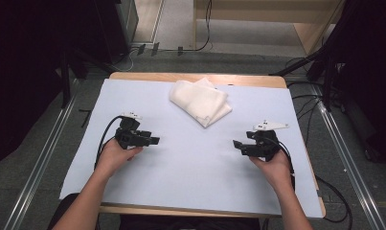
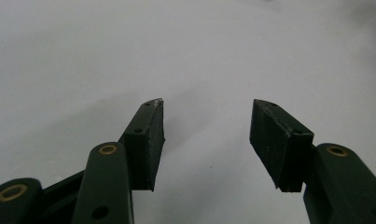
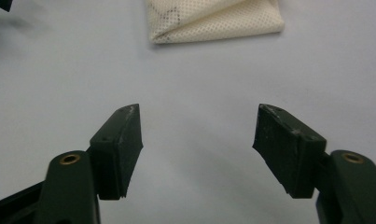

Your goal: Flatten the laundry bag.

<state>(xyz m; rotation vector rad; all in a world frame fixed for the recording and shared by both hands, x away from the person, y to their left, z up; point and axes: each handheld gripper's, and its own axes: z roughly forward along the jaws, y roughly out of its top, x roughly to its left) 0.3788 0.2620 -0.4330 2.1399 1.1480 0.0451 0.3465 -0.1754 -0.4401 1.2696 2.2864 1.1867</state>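
At about nine o'clock on the table (image 1: 85,158) we hold the left gripper (image 1: 154,141), its jaws standing wide with nothing between them; in the left gripper view the two black pads (image 2: 150,140) frame bare pale surface. It points toward the middle of the table.

Moving on, at roughly twelve o'clock, near the far edge, lies the cloth (image 1: 200,101), a cream piece folded into a loose bundle, well apart from both grippers. In the right gripper view the cloth (image 3: 216,18) shows a fine open mesh weave and several folded layers meeting at a corner. We judge it light, soft and limp: it should sag and unfold once lifted, and it carries no risk of breaking. The mesh should give the pads good bite, so slipping seems unlikely, though a pinch may catch only the top layer. A corner or a folded edge looks like the best place to take hold, one gripper at each end if we mean to spread it.

At about three o'clock we hold the right gripper (image 1: 235,143), jaws likewise spread wide and empty, aimed inward at the left one.

By count: one cloth, two grippers, two hands, one table with a pale covering.
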